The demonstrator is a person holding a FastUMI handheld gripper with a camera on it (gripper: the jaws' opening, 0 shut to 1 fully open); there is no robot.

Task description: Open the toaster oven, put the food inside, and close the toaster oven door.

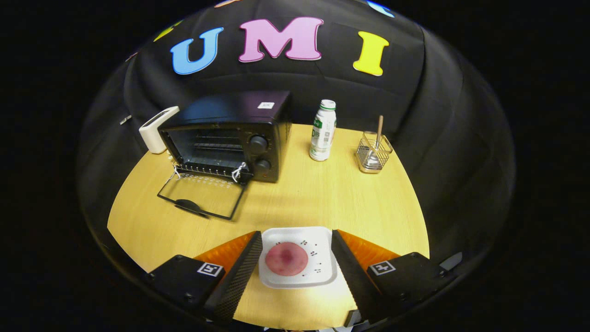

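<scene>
Fingers (258, 272) spread wide, flanking white plate (322, 269) with pink food (286, 259), gripping nothing. Toaster oven (230, 138) beyond on worktop (322, 198): door (203, 196) already open. Loading and closing remain.

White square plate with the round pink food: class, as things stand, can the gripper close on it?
Probably yes. The white square plate lies between the gripper's open fingers on the wooden table, with nothing in between.

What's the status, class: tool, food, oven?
Tool open, fingers either side of the white plate holding the pink food. Oven door down, open. Nothing in the path between.
</scene>
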